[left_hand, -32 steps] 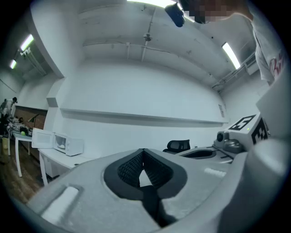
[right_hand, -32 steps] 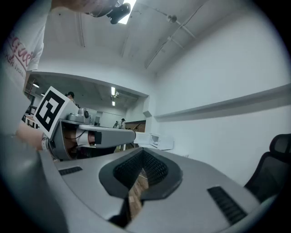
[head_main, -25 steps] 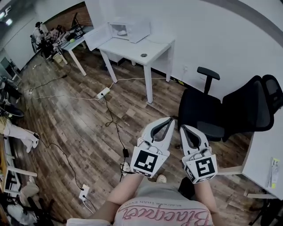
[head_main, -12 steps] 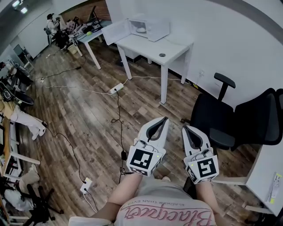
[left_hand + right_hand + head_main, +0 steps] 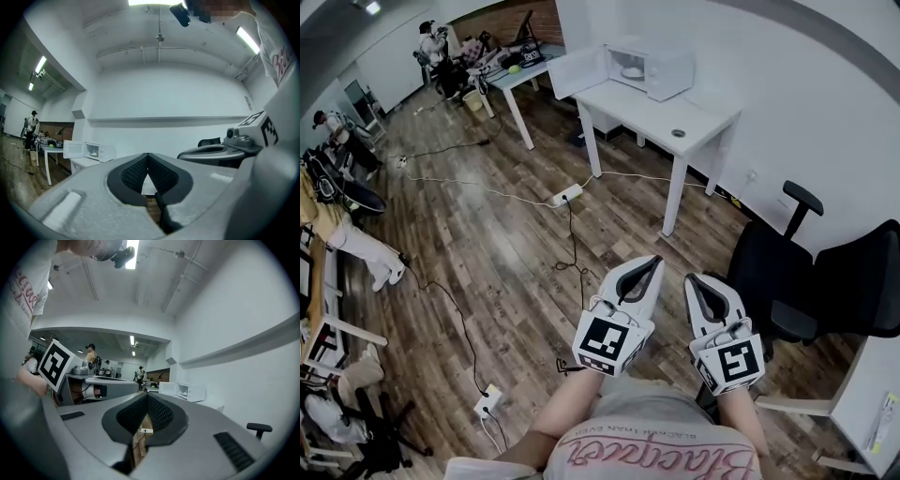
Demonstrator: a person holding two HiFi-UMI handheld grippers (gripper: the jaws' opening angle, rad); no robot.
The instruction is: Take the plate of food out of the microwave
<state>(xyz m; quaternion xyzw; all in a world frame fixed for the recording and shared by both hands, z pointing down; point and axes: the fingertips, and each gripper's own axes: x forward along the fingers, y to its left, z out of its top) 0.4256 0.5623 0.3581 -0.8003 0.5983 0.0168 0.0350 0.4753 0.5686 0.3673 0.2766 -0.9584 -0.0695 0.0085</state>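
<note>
A white microwave [image 5: 654, 67] stands on a white table [image 5: 694, 112] across the room, its door [image 5: 576, 71] swung open to the left. A plate of food [image 5: 633, 72] shows as a pale shape inside it. The microwave [image 5: 97, 151] appears small and distant in the left gripper view, and the microwave [image 5: 190, 391] is just as far off in the right gripper view. My left gripper [image 5: 654, 262] and right gripper [image 5: 692, 278] are held side by side over the wood floor, pointing level. Both are shut and hold nothing.
A power strip [image 5: 567, 195] and cables lie on the floor between me and the table. A black office chair [image 5: 811, 281] stands to the right, by another white desk [image 5: 862, 394]. People work at a cluttered desk [image 5: 502, 64] at the far left.
Both grippers have travelled across the floor towards the microwave table, which now sits nearer and further right in the head view. The jaws stayed shut.
</note>
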